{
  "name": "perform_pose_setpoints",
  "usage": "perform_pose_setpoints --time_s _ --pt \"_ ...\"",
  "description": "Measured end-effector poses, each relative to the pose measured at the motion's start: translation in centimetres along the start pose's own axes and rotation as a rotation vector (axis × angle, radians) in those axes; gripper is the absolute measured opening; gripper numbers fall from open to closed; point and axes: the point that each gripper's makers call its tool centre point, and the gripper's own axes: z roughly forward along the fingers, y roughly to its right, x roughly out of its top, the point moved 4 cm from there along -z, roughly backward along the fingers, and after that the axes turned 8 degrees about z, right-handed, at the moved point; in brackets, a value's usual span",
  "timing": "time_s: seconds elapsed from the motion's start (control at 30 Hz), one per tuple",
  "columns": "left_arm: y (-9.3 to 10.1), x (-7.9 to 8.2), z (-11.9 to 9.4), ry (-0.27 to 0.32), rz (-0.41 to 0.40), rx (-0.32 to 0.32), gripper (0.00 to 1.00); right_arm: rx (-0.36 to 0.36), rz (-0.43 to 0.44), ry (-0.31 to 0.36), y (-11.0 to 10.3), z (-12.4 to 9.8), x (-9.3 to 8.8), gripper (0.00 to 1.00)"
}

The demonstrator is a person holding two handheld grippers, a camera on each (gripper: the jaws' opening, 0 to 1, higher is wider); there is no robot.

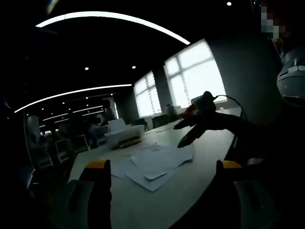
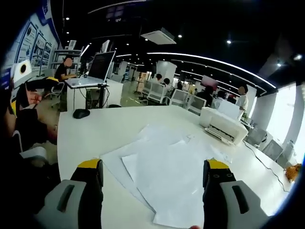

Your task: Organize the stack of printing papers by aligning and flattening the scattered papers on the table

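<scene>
Jaws of the right gripper (image 2: 153,177) stand wide apart with nothing between them, above the near edge of the table (image 2: 90,131). Its two yellow-tipped fingers (image 2: 89,164) frame the papers (image 2: 167,167), a loose pile of white sheets fanned out at differing angles on the table top; the sheets overlap, so no exact count is possible. Beyond the papers one white printer (image 2: 223,124) sits on the table, well apart from them. One dark mouse (image 2: 81,113) lies near the table's far left corner. One open laptop (image 2: 97,69) stands on a separate stand behind it.

The left gripper (image 1: 162,169) is likewise wide open and holds nothing, with its fingers (image 1: 99,164) raised before the table (image 1: 209,152). In the left gripper view the papers (image 1: 155,164) lie scattered on the table between the jaws, with the printer (image 1: 123,133) beyond them. The right gripper (image 1: 193,126) enters this view from the right as a dark silhouette above the papers; contact with them cannot be told. Two bright windows (image 1: 193,76) stand behind it.
</scene>
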Motion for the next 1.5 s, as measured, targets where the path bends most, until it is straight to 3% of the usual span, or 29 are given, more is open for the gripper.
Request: perform_pose_setpoints --time_s 0.7,0.93,1.5 --pt "-0.3 -0.1 -0.4 -0.010 0.006 0.003 0.93 0.067 -0.041 -0.032 -2.6 4.5 1.1 0.79" --pt "-0.8 0.1 -0.9 -0.002 0.011 0.015 0.93 0.090 -0.043 -0.076 -3.6 6.8 0.1 0.78" --pt "-1.0 -0.3 -1.2 0.003 0.003 0.020 0.93 0.097 -0.025 -0.195 -3.0 11.6 -3.7 0.77"
